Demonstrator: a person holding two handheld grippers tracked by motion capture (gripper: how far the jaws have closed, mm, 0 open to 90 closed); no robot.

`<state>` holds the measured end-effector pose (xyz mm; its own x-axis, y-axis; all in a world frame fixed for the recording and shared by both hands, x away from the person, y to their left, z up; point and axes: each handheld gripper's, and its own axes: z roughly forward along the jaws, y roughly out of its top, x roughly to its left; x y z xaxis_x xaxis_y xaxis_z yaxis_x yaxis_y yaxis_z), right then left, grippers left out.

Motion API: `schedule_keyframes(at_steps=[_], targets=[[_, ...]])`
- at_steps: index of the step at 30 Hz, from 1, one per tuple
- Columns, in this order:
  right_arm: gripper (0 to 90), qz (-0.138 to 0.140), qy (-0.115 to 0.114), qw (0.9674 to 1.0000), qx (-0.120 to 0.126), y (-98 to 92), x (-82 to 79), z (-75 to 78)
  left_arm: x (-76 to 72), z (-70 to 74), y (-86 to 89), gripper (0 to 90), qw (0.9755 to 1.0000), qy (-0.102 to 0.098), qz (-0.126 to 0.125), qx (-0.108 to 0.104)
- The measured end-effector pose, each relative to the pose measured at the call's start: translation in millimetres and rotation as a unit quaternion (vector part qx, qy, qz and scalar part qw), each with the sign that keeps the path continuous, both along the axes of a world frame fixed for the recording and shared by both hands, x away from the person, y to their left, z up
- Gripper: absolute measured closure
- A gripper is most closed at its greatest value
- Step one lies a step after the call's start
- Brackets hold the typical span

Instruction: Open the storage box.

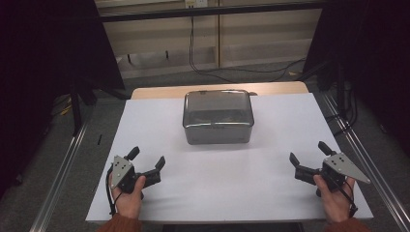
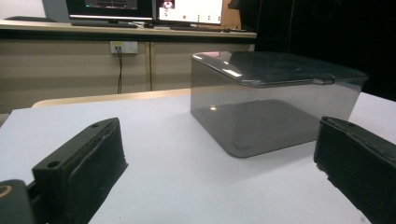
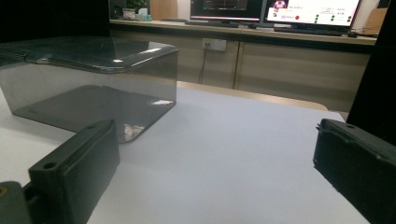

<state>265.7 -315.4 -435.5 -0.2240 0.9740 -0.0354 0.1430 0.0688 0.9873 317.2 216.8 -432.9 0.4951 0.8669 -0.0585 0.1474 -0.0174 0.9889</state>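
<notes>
- Nearest the high view's camera, both hands rest low on the white table, well short of the smoky lidded box that sits toward the table's far middle. The left gripper lies near and to the left of the box, its jaws spread and empty; the right gripper lies near and to the right, jaws likewise wide with nothing between them. My judgement: the step in hand is the reach toward the box, so both grippers should travel inward together and keep level with the lid's rim.
- Left gripper view: two black jaws frame bare table, and the box stands ahead and off to the right, clear of both pads. Its lid overhangs the walls slightly, which looks like the best purchase. Swing toward the box's side before closing, since the translucent walls look slick.
- Right gripper view: the jaws again stand apart over empty table, with the box ahead to the left and not touched. Whether the lid latches I cannot tell, so a gentle lift at the rim, with the other gripper steadying the body, seems wise.
</notes>
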Motion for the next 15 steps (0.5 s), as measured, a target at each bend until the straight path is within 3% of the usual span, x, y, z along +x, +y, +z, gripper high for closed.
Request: schedule_keyframes(at_steps=[15], targets=[[0.0,0.025,0.008,0.9997,-0.004,5.4,3.5,-1.4,1.1,-0.2,-0.5,1.6,0.9999,0.014,-0.004,0.0]])
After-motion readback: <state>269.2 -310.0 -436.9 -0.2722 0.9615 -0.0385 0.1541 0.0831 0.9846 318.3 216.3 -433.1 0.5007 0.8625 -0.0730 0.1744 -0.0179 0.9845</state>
